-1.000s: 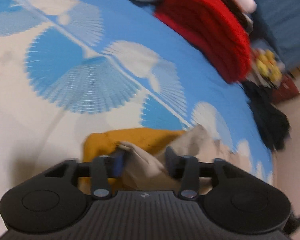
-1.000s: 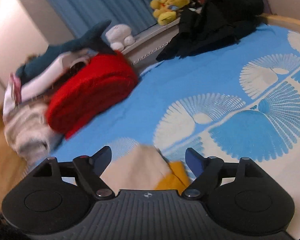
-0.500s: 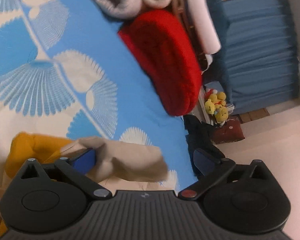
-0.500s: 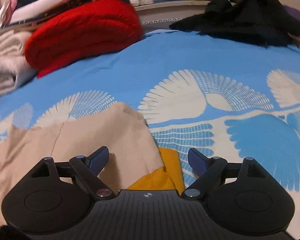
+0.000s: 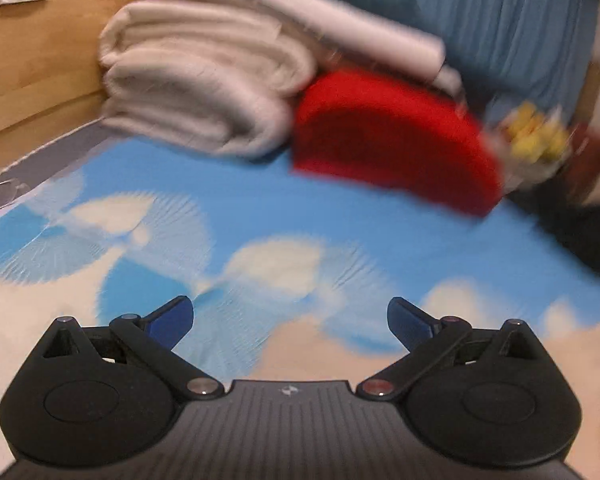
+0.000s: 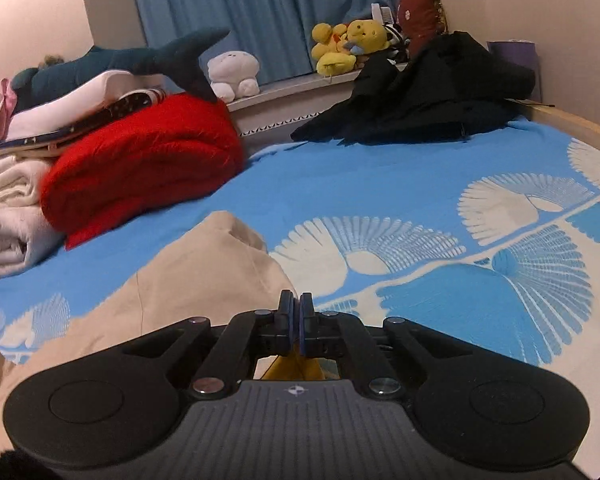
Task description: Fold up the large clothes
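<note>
On a bed (image 6: 380, 176) spread with a blue fan-patterned sheet, a folded cream blanket (image 6: 4, 208) and a red throw (image 6: 140, 168) are stacked at the left, a beige garment (image 6: 204, 276) with a mustard-yellow panel (image 6: 290, 366) lies in the foreground, and a heap of black clothing (image 6: 440, 92) sits at the far right. The left gripper (image 5: 290, 322) hangs over bare sheet with its jaws spread wide and nothing between them; a pale patch of what may be the garment shows just below and to its right, though blur makes that uncertain. The right gripper (image 6: 295, 312) has its jaws pressed together at the garment's near right edge, where beige meets yellow; fabric shows directly beneath them, apparently pinched. The cloth looks light, limp and prone to sagging and creasing, so it is likely best taken at corners or hems, one in each gripper, to keep the fold square.
</note>
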A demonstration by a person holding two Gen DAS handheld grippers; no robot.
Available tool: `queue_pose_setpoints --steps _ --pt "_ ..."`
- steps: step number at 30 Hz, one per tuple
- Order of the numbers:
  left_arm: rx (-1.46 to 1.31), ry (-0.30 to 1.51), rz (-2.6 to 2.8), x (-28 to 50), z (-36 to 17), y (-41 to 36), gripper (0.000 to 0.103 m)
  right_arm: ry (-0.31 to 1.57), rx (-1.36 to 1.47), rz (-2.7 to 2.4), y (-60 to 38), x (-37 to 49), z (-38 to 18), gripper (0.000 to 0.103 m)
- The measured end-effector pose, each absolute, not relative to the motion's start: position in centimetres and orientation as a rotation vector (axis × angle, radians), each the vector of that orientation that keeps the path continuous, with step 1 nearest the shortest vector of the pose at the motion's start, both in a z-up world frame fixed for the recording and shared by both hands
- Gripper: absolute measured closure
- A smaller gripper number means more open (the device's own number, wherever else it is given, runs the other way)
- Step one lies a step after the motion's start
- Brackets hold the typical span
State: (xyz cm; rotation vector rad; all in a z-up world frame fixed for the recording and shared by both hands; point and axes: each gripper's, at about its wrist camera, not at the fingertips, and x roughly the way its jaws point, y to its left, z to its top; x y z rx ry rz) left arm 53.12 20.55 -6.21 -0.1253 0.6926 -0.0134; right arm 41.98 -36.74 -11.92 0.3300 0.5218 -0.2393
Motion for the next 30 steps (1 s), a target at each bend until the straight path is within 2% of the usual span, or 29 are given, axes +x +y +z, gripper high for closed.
queue_pose_setpoints --steps 4,6,7,8,9,10,13,14,15,16,17,18,22,25,30 --pt "-0.133 0.790 -0.018 53.4 -12.8 21.8 0.000 0.580 0.363 -0.248 -37.1 43.0 -14.8 0.100" --pt "-0.124 0.789 -0.037 54.4 -13.8 21.8 0.000 0.565 0.441 -0.229 -37.6 43.1 -15.6 0.087" --pt "-0.127 0.775 -0.055 54.5 -13.9 21.8 0.000 0.560 0.472 -0.202 -38.0 43.3 -15.9 0.074" --pt "-0.142 0.759 -0.073 54.8 -13.8 21.7 0.000 0.560 0.478 -0.177 -37.9 43.5 -15.9 0.040" --pt "-0.159 0.747 -0.094 54.9 -13.8 21.5 0.000 0.553 0.467 -0.157 -37.9 43.7 -15.8 0.015" --pt "-0.163 0.746 -0.107 55.2 -14.0 21.2 0.000 0.532 0.436 -0.137 -37.6 43.9 -15.7 0.012" --pt "-0.127 0.761 -0.120 56.5 -14.4 20.1 0.005 0.527 0.293 -0.078 -36.2 45.3 -15.8 0.012" --pt "-0.113 0.768 -0.123 57.3 -14.6 19.8 0.015 0.543 0.262 -0.059 -35.8 46.0 -16.0 0.012" --pt "-0.091 0.781 -0.126 57.8 -15.0 19.3 0.043 0.561 0.235 -0.045 -35.5 47.0 -16.2 0.014" --pt "-0.076 0.786 -0.130 58.0 -15.1 19.0 0.067 0.593 0.211 -0.036 -35.1 48.0 -16.6 0.021" --pt "-0.057 0.789 -0.116 58.2 -15.1 18.7 0.099 0.630 0.191 -0.025 -34.8 49.1 -17.0 0.082" --pt "-0.048 0.780 -0.093 58.0 -14.9 18.6 0.099 0.661 0.174 -0.046 -34.4 49.8 -17.1 0.103" --pt "-0.043 0.712 -0.054 57.7 -13.3 19.1 0.100 0.567 0.204 -0.169 -34.3 48.6 -15.4 0.103" --pt "-0.081 0.727 -0.064 58.1 -13.5 20.0 0.099 0.559 0.309 -0.238 -36.3 47.0 -14.4 0.103" --pt "0.001 0.759 -0.034 58.9 -16.0 18.6 0.099 0.683 0.316 -0.299 -37.1 49.3 -17.7 0.103"
